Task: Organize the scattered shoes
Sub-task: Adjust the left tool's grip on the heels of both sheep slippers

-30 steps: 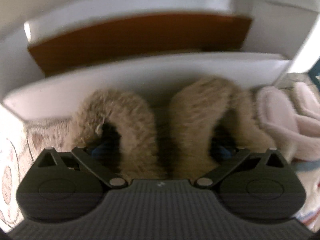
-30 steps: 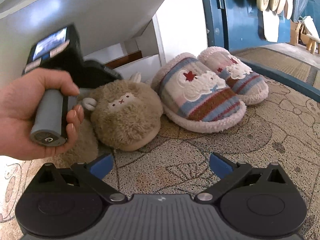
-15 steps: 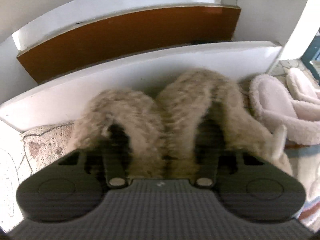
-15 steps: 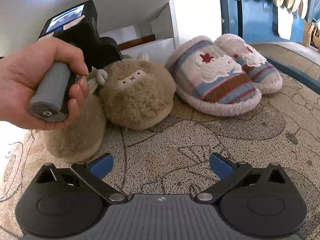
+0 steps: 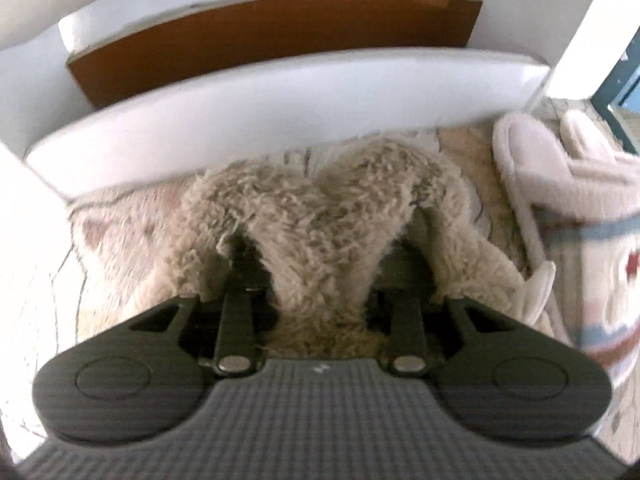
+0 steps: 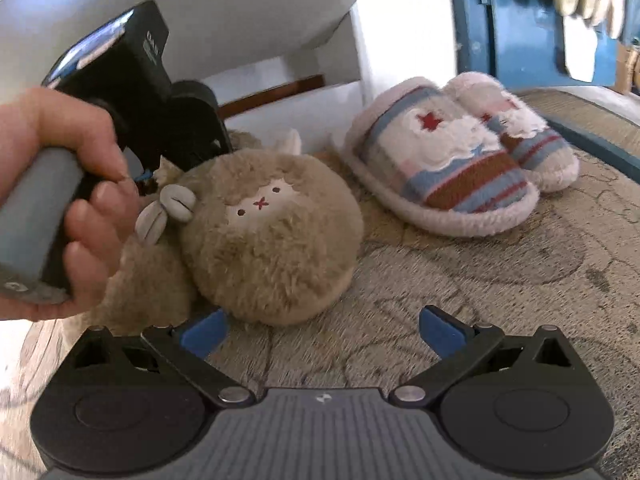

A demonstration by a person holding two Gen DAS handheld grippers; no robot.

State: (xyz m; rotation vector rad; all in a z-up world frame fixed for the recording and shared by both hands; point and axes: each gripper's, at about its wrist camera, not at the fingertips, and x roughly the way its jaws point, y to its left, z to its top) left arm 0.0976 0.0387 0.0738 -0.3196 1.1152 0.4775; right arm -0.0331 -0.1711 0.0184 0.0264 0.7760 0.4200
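Observation:
Two brown fluffy sheep slippers (image 5: 320, 216) lie side by side on the patterned mat; they also show in the right wrist view (image 6: 268, 236). My left gripper (image 5: 322, 276) has one finger inside each slipper opening and is shut on their two inner walls pressed together; its tips are hidden in the fur. It also shows in the right wrist view (image 6: 152, 92), held in a hand. My right gripper (image 6: 320, 328) is open and empty, low over the mat just in front of the right sheep slipper.
A pair of striped pink-and-blue slippers (image 6: 444, 160) sits to the right, also seen in the left wrist view (image 5: 560, 176). A white shelf edge (image 5: 280, 104) with a brown board (image 5: 260, 36) stands behind the slippers. A blue door (image 6: 516, 20) is at the far right.
My left gripper has closed from wide open, pinching the two sheep slippers together, and has drawn them back from the white shelf. My right gripper has moved closer to them.

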